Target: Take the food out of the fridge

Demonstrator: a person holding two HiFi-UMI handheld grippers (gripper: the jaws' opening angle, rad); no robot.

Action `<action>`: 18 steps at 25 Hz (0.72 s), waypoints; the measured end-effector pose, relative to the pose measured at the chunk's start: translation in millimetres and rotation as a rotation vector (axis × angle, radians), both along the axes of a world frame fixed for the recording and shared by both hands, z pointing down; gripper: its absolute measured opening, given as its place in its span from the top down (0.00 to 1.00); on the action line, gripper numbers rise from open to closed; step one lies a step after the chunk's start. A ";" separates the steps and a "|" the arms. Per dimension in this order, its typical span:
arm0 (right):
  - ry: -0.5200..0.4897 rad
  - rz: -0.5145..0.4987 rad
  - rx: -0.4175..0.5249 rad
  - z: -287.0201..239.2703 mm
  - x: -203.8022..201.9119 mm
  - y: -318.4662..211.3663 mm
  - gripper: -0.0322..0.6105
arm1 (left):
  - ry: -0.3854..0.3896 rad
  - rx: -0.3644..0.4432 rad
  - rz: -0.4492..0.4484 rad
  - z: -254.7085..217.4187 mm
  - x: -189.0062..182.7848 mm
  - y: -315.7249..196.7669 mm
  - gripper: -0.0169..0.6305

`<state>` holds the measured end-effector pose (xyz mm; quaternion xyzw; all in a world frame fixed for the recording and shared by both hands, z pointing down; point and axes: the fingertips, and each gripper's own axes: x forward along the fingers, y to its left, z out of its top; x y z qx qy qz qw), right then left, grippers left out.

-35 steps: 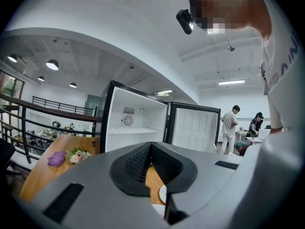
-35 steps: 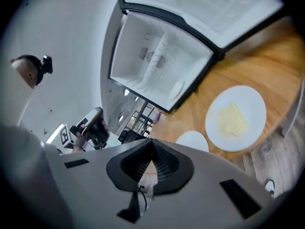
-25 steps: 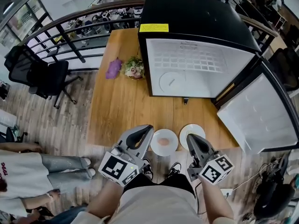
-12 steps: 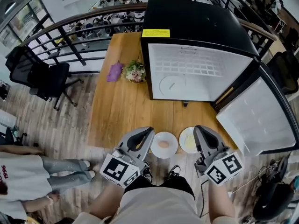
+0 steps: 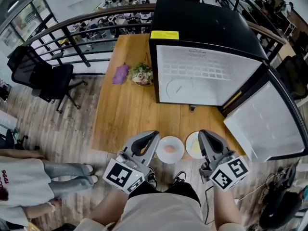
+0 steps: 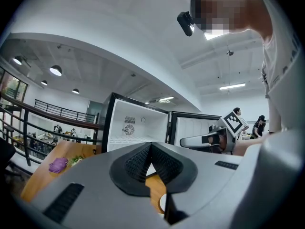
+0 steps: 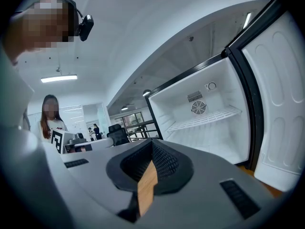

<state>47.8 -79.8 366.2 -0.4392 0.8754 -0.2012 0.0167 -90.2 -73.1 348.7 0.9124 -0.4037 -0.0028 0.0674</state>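
Observation:
The black fridge [image 5: 202,18] stands on the wooden table [image 5: 125,114] with its door [image 5: 267,121] swung open to the right. Its white inside [image 7: 209,123] shows bare shelves. Two white plates sit at the table's near edge. One plate [image 5: 161,142] carries a pinkish piece of food [image 5: 169,148]. The other plate [image 5: 189,144] holds pale yellow food and is partly hidden under my right gripper [image 5: 202,134]. My left gripper [image 5: 153,134] hovers just left of the plates. Both grippers are shut and hold nothing.
A purple object [image 5: 120,73] and a small bowl of greens and flowers [image 5: 142,74] lie at the table's far left. A black office chair [image 5: 45,76] and a railing [image 5: 82,37] stand beyond the table. A person [image 5: 29,186] sits at the left on the floor.
My right gripper has lifted off the right plate and rolled a little, and now covers more of that plate. The left gripper has stayed where it was.

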 end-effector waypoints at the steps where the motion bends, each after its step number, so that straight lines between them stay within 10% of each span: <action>1: -0.002 -0.002 -0.002 0.5 -0.6 -0.4 0.92 | 0.000 -0.002 -0.003 0.7 -1.0 -0.1 0.97; 18: -0.398 0.160 -0.327 73.8 11.9 -95.5 0.87 | -0.024 -0.028 -0.050 11.7 -22.4 -2.2 0.97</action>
